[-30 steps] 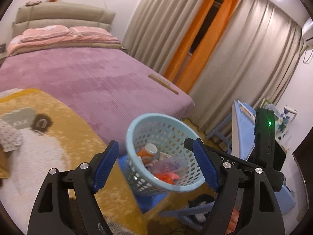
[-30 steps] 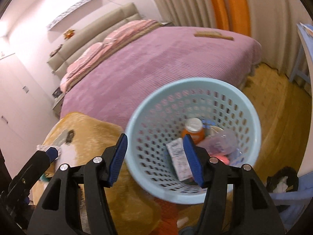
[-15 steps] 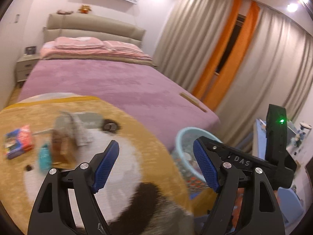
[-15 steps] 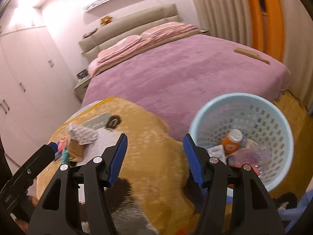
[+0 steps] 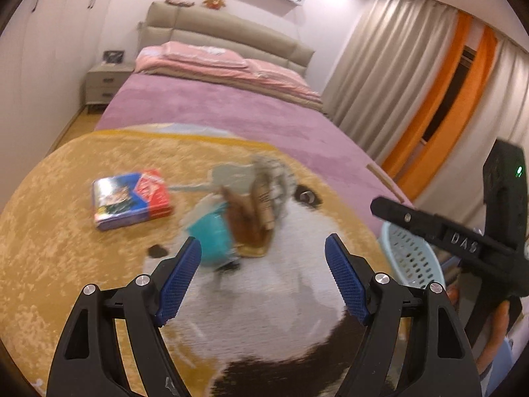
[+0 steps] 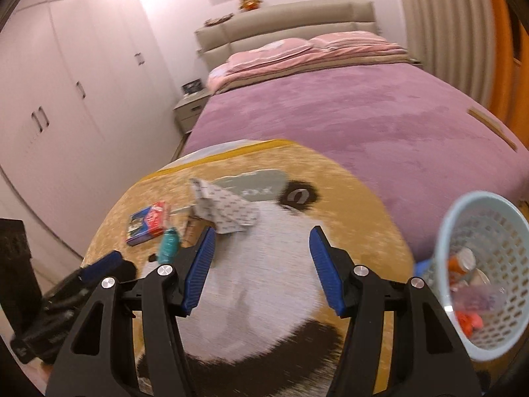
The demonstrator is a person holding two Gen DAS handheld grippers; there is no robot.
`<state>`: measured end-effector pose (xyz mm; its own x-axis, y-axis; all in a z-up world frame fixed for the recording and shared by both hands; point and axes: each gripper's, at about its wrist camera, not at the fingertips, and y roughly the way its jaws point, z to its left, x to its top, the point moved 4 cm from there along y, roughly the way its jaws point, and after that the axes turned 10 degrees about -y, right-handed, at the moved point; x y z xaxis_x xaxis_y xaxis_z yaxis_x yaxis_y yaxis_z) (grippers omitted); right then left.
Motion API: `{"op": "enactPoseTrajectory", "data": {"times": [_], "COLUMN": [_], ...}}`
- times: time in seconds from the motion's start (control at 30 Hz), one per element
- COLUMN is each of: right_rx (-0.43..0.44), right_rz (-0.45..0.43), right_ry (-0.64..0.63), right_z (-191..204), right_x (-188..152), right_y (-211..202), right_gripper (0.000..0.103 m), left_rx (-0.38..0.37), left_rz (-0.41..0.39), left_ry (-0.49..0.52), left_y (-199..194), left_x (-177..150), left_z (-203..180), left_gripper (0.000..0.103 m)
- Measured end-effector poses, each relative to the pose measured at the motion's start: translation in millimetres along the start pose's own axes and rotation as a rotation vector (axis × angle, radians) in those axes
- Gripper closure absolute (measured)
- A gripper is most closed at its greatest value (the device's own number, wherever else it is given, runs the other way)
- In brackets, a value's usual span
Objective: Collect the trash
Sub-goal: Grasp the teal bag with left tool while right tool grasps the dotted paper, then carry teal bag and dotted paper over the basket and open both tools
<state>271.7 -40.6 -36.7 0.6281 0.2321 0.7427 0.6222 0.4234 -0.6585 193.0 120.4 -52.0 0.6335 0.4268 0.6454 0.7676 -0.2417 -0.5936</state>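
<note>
Bedroom scene, ordered by size. Bed [image 5: 231, 112] with a purple cover, well beyond both tongs; pink pillows [image 6: 307, 49] lie at its headboard end. Round table [image 5: 66, 231], covered by a yellow cloth printed with a white and brown animal face, directly beneath and ahead of both tongs. Pale blue perforated basket [image 6: 489, 264], to the right of the right tongs and off the table's edge, holding an orange-capped bottle [image 6: 463, 261], a red item and other trash that is too blurred to name; in the left wrist view the basket [image 5: 413, 261] shows only as a rim behind the right-hand finger.

Left tongs [image 5: 264, 274]: released, blue pads set wide apart, nothing between them, hovering over the white part of the cloth. Right tongs [image 6: 261, 268]: likewise released and empty, also seen from the left wrist view as a black bar at the right [image 5: 429, 225].

Trash on the table, all ahead of the tongs: a red and blue packet [image 5: 132, 200], ahead and to the left of the left tongs; a patterned grey-white wrapper [image 6: 224, 210], just ahead of the right tongs' left finger; a brown crumpled paper piece [image 5: 251, 218], just ahead of the left tongs and between its fingers' lines; a teal bottle [image 5: 211, 238], touching the brown piece and just beyond the left finger tip. The last two are motion-blurred.
</note>
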Motion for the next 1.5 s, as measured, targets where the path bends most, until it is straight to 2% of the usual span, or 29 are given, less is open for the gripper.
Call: {"op": "enactPoseTrajectory", "data": {"times": [0.13, 0.3, 0.57, 0.77, 0.8, 0.87, 0.97, 1.07, 1.27, 1.5], "right_rx": [0.01, 0.01, 0.009, 0.001, 0.003, 0.01, 0.008, 0.009, -0.005, -0.013], "right_rz": [0.016, 0.038, 0.074, 0.112, 0.116, 0.126, 0.123, 0.115, 0.089, 0.064], "right_ry": [-0.052, -0.062, -0.082, -0.099, -0.098, -0.095, -0.083, -0.068, -0.04, -0.005], "right_z": [23, 32, 42, 47, 47, 46, 41, 36, 24, 10], "right_x": [10, 20, 31, 37, 37, 37, 36, 35, 33, 30], "right_y": [23, 48, 82, 109, 112, 116, 116, 113, 99, 85], "right_gripper": [0.048, 0.048, 0.048, 0.049, 0.053, 0.068, 0.078, 0.084, 0.093, 0.096], "left_rx": [0.018, 0.051, 0.063, 0.059, 0.058, 0.051, 0.046, 0.022, 0.02, 0.005], "left_rz": [0.02, 0.052, 0.105, 0.137, 0.142, 0.152, 0.163, 0.172, 0.159, 0.115], "left_ry": [-0.01, 0.01, 0.009, -0.018, -0.021, -0.024, -0.021, -0.028, -0.058, -0.055], "left_y": [9, 29, 50, 59, 60, 61, 64, 62, 55, 40], "left_x": [1, 2, 2, 0, -1, -2, -2, -3, 0, 6], "left_z": [14, 20, 29, 39, 39, 40, 40, 39, 46, 44], "left_gripper": [0.028, 0.028, 0.028, 0.037, 0.038, 0.042, 0.048, 0.056, 0.059, 0.064]}}
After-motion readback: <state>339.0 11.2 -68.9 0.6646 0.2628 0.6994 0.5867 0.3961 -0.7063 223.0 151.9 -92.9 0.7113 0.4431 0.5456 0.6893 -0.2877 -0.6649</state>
